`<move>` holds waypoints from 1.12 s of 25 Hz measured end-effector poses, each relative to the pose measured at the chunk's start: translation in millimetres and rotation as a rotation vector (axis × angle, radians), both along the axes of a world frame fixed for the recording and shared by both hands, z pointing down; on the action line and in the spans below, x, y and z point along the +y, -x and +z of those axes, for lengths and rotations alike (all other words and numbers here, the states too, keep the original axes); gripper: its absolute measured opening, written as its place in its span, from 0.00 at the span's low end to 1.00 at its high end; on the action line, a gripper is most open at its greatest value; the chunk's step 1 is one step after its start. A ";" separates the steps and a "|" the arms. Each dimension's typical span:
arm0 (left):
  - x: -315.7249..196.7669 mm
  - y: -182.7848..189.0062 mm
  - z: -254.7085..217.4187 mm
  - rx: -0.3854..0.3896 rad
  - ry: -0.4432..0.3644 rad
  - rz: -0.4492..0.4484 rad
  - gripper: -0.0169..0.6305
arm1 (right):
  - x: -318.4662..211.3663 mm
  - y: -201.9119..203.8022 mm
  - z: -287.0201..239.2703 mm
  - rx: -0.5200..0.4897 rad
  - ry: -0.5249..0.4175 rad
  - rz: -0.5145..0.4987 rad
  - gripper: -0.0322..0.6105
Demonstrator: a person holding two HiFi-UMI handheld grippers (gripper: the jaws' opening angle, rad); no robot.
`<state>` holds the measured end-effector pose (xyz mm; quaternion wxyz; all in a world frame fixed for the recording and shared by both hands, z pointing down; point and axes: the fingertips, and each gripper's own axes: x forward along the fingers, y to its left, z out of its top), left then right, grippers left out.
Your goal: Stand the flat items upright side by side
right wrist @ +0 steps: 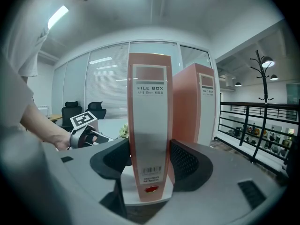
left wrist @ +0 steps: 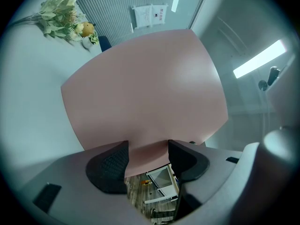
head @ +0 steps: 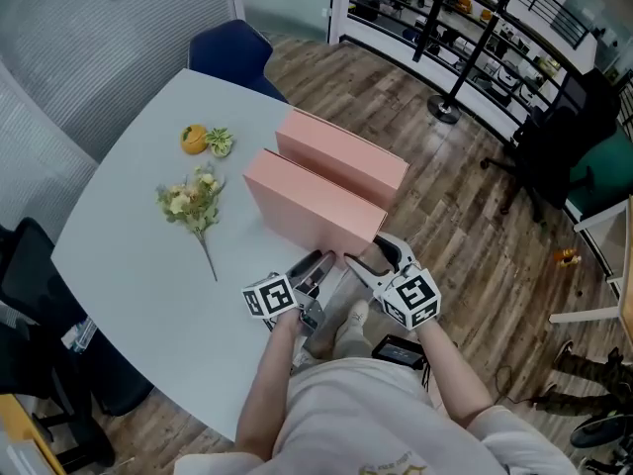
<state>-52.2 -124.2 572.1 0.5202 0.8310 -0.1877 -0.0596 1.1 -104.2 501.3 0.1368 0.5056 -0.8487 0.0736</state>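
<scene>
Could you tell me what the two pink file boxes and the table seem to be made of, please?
The near file box and far file box: likely plastic-coated board, matte pink; flat faces, crisp edges, printed spine label. The table: probably laminate, smooth pale grey with a soft sheen.

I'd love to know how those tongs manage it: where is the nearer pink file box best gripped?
Grip the near file box across its narrow labelled spine, coming from the table's near edge. It stands upright; its broad faces look too wide for the jaws, and the far file box stands alongside. The spine fits between the right gripper's pads.
</scene>
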 end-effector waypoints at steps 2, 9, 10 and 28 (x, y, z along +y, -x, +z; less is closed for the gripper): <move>-2.3 -2.1 1.0 0.000 0.000 0.003 0.42 | -2.4 -2.1 0.8 0.002 0.001 0.001 0.49; -8.3 -4.9 3.9 0.004 0.004 0.005 0.42 | -8.1 -5.0 3.2 0.013 0.006 0.005 0.49; -9.1 -6.5 4.0 0.005 0.004 0.006 0.42 | -8.8 -6.5 3.1 0.014 0.007 0.005 0.49; -20.8 -24.2 2.0 0.020 0.008 0.016 0.42 | -21.6 -23.6 -0.1 0.033 0.001 -0.013 0.49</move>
